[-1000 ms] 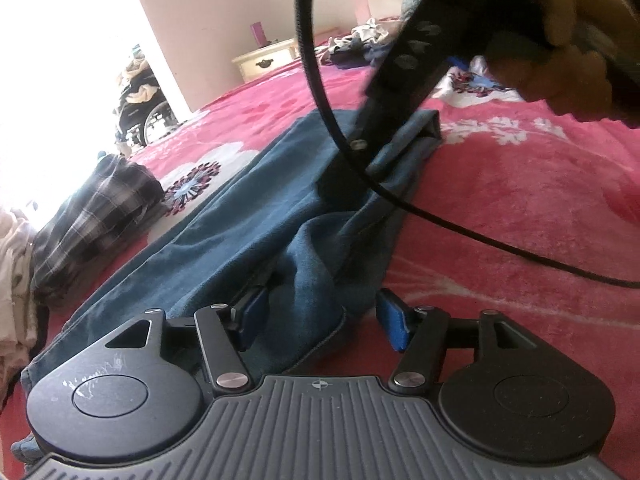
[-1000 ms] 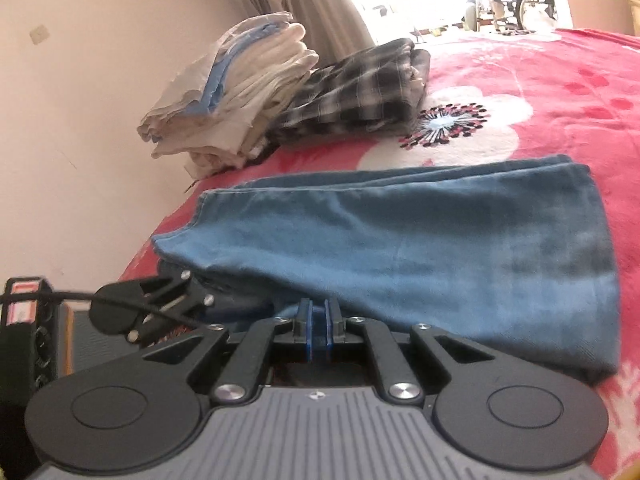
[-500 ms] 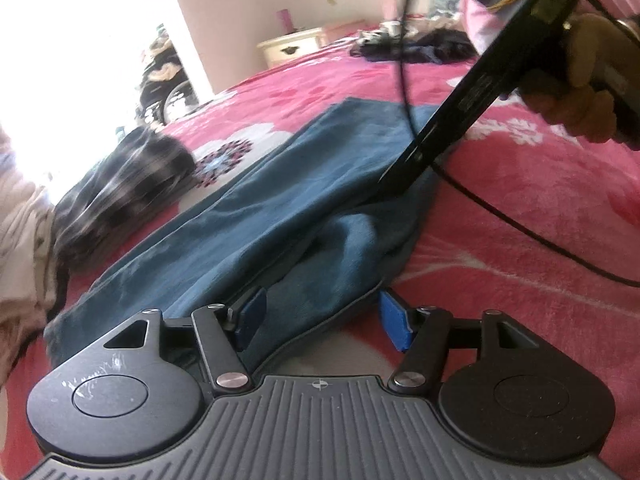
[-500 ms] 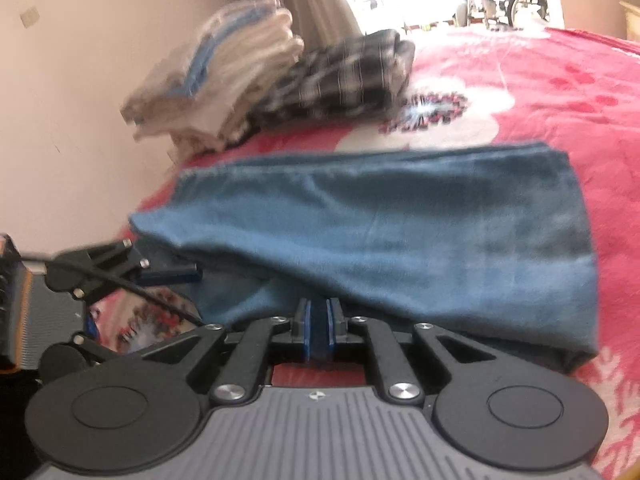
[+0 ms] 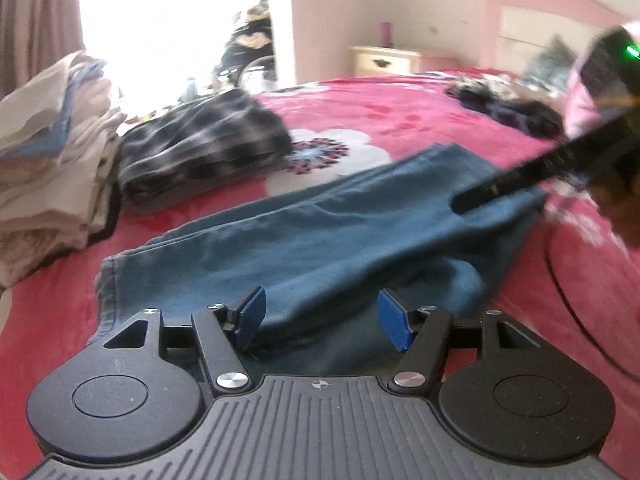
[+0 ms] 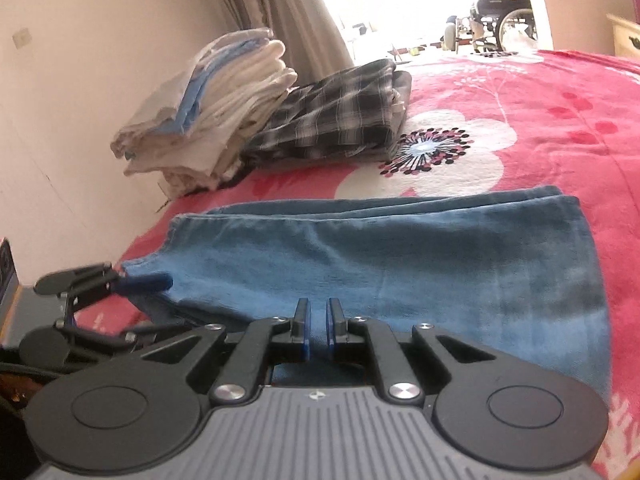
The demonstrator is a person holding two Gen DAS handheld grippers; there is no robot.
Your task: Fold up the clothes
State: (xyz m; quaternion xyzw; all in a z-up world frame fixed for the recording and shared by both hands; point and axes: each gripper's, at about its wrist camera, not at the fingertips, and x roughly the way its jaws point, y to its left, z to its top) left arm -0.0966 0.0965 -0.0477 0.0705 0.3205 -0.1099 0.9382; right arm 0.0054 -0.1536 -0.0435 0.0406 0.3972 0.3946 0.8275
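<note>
A pair of blue jeans (image 5: 320, 232), folded lengthwise, lies across the pink flowered blanket (image 5: 400, 120). My left gripper (image 5: 322, 316) is open over the near edge, denim lying between its blue pads without being pressed. In the left wrist view a hand holds my right gripper, its black fingers (image 5: 500, 188) resting on the far right part of the jeans. In the right wrist view my right gripper (image 6: 318, 324) is shut on a fold of the jeans (image 6: 400, 260). One blue fingertip (image 6: 148, 280) of my left gripper touches the denim's left corner.
A stack of folded white clothes (image 6: 216, 120) and a folded plaid garment (image 6: 340, 120) sit by the wall and curtain. Dark loose clothes (image 5: 508, 108) lie at the bed's far end near a nightstand (image 5: 384, 60). A black cable (image 5: 568, 300) trails over the blanket.
My left gripper has lifted and rolled level, swinging toward the jeans' left end; the folded stacks now fill its left side. My right gripper has stayed pinched on the denim.
</note>
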